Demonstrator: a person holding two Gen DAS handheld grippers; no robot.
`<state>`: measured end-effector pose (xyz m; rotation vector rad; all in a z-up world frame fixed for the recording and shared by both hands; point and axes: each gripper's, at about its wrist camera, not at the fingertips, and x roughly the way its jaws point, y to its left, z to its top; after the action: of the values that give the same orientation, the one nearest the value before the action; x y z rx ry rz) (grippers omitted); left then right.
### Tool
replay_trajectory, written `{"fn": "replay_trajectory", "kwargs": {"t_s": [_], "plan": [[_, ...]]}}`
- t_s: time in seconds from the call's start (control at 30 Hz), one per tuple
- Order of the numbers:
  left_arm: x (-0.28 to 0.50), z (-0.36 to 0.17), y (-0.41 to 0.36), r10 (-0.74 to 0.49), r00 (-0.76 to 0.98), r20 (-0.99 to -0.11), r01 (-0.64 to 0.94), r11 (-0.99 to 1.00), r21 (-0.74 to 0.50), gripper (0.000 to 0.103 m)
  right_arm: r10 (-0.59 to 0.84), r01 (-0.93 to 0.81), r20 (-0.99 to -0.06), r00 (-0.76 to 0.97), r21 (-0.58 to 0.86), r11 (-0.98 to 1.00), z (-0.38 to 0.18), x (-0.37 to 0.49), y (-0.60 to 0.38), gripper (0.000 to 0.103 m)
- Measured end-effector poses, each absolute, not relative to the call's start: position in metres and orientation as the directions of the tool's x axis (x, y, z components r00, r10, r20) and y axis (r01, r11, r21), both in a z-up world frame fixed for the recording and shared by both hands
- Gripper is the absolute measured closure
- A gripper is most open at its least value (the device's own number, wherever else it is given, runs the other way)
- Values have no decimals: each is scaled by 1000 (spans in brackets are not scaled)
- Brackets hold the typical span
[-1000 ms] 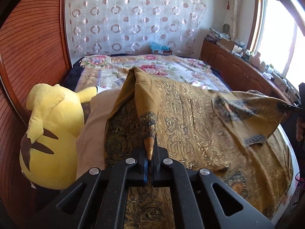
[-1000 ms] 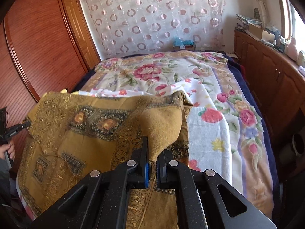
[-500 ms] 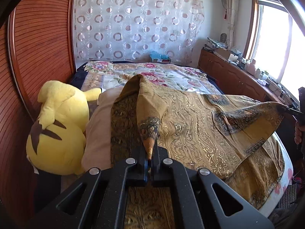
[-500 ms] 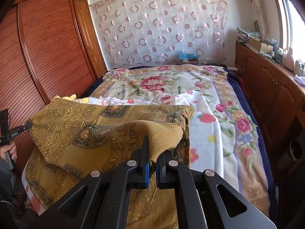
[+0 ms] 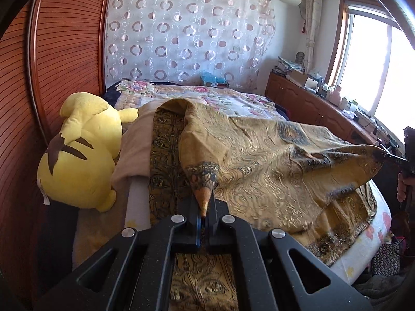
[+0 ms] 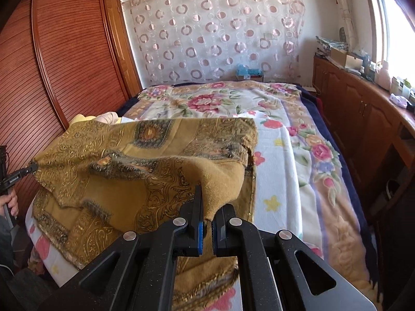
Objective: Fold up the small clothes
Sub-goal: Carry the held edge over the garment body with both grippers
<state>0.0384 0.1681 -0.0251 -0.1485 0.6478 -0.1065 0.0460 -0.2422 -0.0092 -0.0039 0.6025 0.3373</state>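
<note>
The left claw (image 5: 205, 207) is pressed together on a pointed corner of the gold patterned cloth (image 5: 272, 155), with the orange tip of that corner pinched between its fingers. The right claw (image 6: 206, 217) is likewise clamped on another corner, a thick fold of the same cloth (image 6: 155, 181) bunched between its fingers. Each claw shows small at the far side of the other's view, so the two stand well apart with the raised edge of the cloth stretched between them.

Outward from the claws, the lifted edge hangs over the rest of the cloth, which lies spread on the near part of the bed (image 6: 285, 160). The fold looks about halfway through: one edge is up and doubled partway over the lower layer, but it has not been laid down, and its corners are not yet matched to the ones below. By my reading, what is left is to set this edge down flat, smooth it, and make any further folds.

On the left of the bed, beside the cloth, a yellow plush toy (image 5: 83, 153) lies against a beige pillow (image 5: 135, 150). A wooden wardrobe (image 6: 52, 64) stands further left, a spotted curtain (image 5: 186, 36) hangs at the far wall, and a wooden cabinet (image 6: 363, 108) runs along the right under the window.
</note>
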Motion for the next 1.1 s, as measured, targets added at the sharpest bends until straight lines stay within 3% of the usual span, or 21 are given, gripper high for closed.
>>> {"fn": "replay_trajectory", "kwargs": {"t_s": [0.13, 0.37, 0.77, 0.83, 0.97, 1.1], "plan": [[19, -21, 169, -122, 806, -579, 43, 988, -148, 101, 305, -308, -532, 790, 86, 947, -4, 27, -246, 99], [9, -54, 177, -106, 753, -650, 13, 989, -147, 101, 315, -299, -541, 780, 119, 947, -20, 10, -256, 99], [6, -71, 172, -89, 720, -688, -9, 990, -138, 99, 268, -269, -647, 714, 101, 958, -61, 25, -246, 99], [3, -66, 171, -87, 733, -675, -6, 991, -134, 77, 264, -264, -645, 717, 99, 959, -59, 30, -245, 99], [0, -58, 172, -96, 748, -656, 6, 990, -138, 61, 256, -260, -640, 725, 91, 961, -56, 32, -245, 95], [1, -56, 170, -95, 751, -654, 14, 992, -128, 31, 238, -260, -632, 737, 60, 964, -56, 20, -247, 95]]}}
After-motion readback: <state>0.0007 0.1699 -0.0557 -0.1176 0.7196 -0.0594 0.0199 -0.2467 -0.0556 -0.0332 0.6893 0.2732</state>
